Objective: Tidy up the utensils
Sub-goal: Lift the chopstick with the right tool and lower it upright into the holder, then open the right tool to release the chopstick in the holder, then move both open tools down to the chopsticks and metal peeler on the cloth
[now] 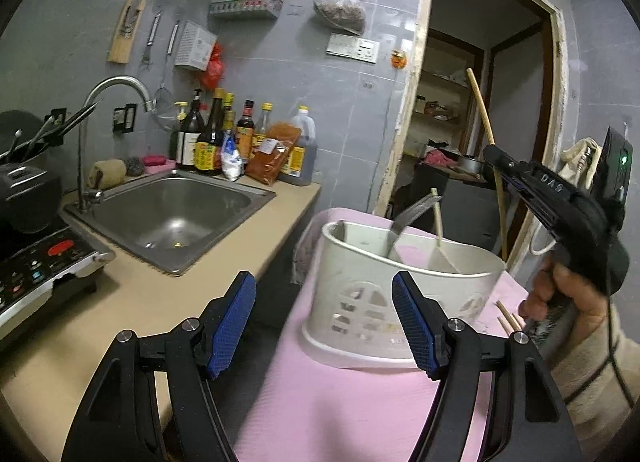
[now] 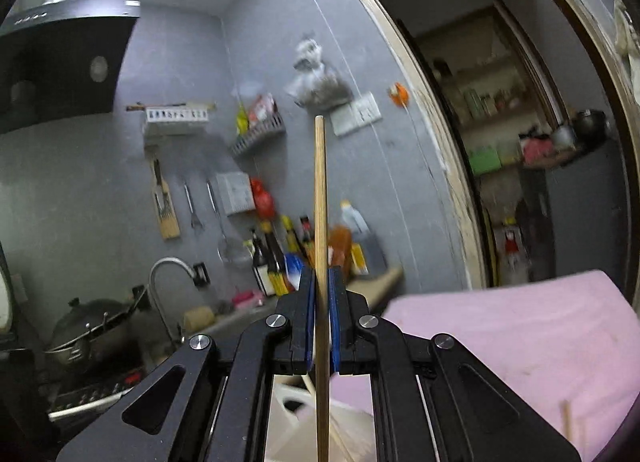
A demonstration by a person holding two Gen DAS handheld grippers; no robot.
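Pink mat (image 1: 340,402) carries a white utensil caddy (image 1: 400,302) at frame centre; left gripper (image 1: 324,318) gapes released, right gripper (image 2: 320,302) clenches an upright wooden chopstick (image 2: 320,201).

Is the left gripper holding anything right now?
No, the left gripper is open, its blue pads apart in front of the white utensil holder.

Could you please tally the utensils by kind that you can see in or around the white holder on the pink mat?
Chopsticks: 4, namely one in the right gripper, one standing in the white holder, two lying on the pink mat.
Metal utensil handle in the holder: 1.
Total: 5.
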